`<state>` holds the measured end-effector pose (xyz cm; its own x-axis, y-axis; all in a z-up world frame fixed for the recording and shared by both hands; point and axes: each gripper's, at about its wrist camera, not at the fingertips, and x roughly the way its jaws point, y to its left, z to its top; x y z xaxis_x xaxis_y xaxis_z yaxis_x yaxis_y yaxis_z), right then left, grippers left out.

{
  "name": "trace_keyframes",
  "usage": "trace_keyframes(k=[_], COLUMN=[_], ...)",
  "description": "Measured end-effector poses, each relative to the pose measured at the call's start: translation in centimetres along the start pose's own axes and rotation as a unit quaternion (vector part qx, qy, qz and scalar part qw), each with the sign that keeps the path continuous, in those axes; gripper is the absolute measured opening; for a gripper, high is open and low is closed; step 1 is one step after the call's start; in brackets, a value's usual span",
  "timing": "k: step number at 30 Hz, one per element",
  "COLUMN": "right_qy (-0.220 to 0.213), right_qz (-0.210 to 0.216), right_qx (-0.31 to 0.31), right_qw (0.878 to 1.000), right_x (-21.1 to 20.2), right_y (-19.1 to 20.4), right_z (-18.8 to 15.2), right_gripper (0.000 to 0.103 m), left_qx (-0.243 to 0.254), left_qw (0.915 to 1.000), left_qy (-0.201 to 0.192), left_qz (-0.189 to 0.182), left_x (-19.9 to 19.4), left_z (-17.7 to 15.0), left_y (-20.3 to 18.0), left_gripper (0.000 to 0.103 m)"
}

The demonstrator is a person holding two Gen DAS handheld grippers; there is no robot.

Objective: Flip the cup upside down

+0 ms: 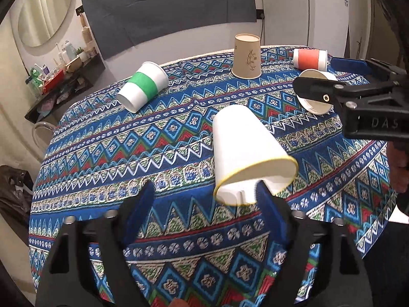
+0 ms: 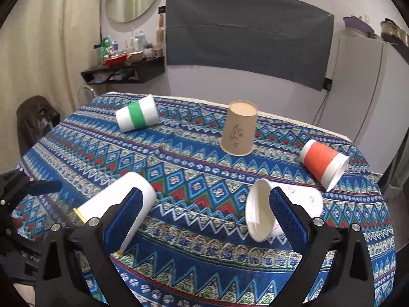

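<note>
Right now the plain white paper cup with a thin yellow rim [image 1: 245,153] lies tilted on its side on the patterned blue cloth-covered worktop [image 1: 127,153], its long axis running away from the left gripper [image 1: 204,194]: the closed base points forward and the open mouth faces back toward the fingers. The left gripper's fingers are spread wide with nothing held; the right-hand blue pad [image 1: 268,204] sits at the cup's rim, apparently touching it, though the fisheye view makes contact hard to judge. The cup's mouth shows only bare white inside.

From the right wrist view the same cup [image 2: 120,197] appears beyond the left finger, partly hidden by it. The right gripper [image 2: 204,204] is also spread wide and holds nothing. Just inside its right finger lies a white paper cup with small pink marks [image 2: 265,212], on its side, mouth turned toward the fingers and empty. In the left view this cup [image 1: 315,92] is mostly hidden behind the right gripper's black frame.

Ahead of both grippers a brown paper cup with a plant drawing [image 2: 239,131] stands upside down, base up. Off to the left lies a white cup with a green band [image 2: 136,116] on its side; off to the right, a white cup with an orange band [image 2: 324,163], also on its side. Only the left view looks into the green-banded cup's mouth [image 1: 129,99], which is empty.
</note>
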<state>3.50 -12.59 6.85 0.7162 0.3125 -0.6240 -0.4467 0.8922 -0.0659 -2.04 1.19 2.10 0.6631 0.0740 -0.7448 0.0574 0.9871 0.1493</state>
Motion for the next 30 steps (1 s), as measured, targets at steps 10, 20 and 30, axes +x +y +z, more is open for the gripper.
trace_keyframes(k=[10, 20, 30], right_qy=[0.032, 0.108, 0.175], right_qz=[0.054, 0.141, 0.220], right_qx=[0.006, 0.069, 0.130], right_qw=[0.998, 0.982, 0.951], right_x=[1.2, 3.8, 6.6], right_y=[1.6, 1.9, 1.9], right_z=[1.0, 1.3, 1.2], right_gripper=[0.095, 0.095, 0.095], left_qx=[-0.028, -0.067, -0.081], left_qw=[0.9990, 0.9971, 0.9956], left_qy=[0.003, 0.019, 0.044], left_qz=[0.036, 0.032, -0.019], left_x=[-0.6, 0.2, 2.1], left_z=[-1.6, -1.6, -1.9], left_y=[3.6, 7.9, 8.4], left_gripper=[0.097, 0.097, 0.097])
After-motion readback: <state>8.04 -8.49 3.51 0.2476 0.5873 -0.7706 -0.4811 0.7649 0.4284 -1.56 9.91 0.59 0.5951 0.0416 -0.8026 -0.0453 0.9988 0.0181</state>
